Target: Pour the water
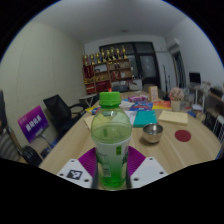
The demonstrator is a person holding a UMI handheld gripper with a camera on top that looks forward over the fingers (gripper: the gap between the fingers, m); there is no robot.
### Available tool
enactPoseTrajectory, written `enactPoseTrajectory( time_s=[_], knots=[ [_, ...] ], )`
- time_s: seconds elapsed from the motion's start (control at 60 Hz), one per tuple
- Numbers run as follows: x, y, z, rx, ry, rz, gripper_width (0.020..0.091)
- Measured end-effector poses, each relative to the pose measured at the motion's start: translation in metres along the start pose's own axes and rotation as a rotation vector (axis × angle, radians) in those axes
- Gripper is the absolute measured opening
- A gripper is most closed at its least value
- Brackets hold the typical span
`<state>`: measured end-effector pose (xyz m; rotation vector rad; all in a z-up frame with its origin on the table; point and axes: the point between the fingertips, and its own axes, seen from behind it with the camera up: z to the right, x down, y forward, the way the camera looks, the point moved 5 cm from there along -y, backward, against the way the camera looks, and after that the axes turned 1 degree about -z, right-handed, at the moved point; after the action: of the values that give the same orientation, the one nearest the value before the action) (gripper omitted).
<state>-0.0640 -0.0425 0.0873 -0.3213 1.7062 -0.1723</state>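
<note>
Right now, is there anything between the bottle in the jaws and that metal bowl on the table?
Nothing visible does. The green-capped bottle stands between the jaws, whose pink pads flank it, and the metal bowl sits beyond it to the right, with only bare table between them.

We judge room office or meeting space: long wooden worktop point(170, 140), black office chairs point(58, 110) alongside, shelving unit point(108, 68) with displayed items against white back wall.

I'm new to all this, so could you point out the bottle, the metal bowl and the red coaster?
bottle point(111, 145): gripper view, middle of its clear body.
metal bowl point(152, 133): gripper view, its side wall.
red coaster point(183, 135): gripper view, its flat top.
</note>
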Motion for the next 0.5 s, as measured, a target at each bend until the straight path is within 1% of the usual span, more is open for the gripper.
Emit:
enactPoseTrajectory(
  time_s=[0.017, 0.1, 0.183, 0.25, 0.267, 0.35, 0.367, 0.433, 0.483, 0.5],
  knots=[
    [-0.004, 0.002, -0.002, -0.012, 0.026, -0.005, 0.0360],
    [-0.030, 0.014, -0.011, -0.080, 0.187, -0.011, 0.0358],
    [-0.058, 0.031, -0.008, -0.155, 0.472, -0.027, 0.0359],
    [-0.072, 0.044, -0.007, -0.220, 0.747, -0.067, 0.0356],
    [-0.078, 0.041, -0.019, -0.218, 0.823, -0.074, 0.0355],
    [-0.084, 0.063, -0.002, -0.318, 1.196, -0.104, 0.0356],
    [-0.092, 0.053, -0.011, -0.320, 1.278, -0.109, 0.0356],
    [-0.092, 0.061, 0.002, -0.405, 1.544, -0.097, 0.0355],
    [-0.095, 0.066, 0.010, -0.442, 1.740, -0.100, 0.0359],
    [-0.090, 0.065, 0.011, -0.460, 1.789, -0.095, 0.0359]
  ],
)
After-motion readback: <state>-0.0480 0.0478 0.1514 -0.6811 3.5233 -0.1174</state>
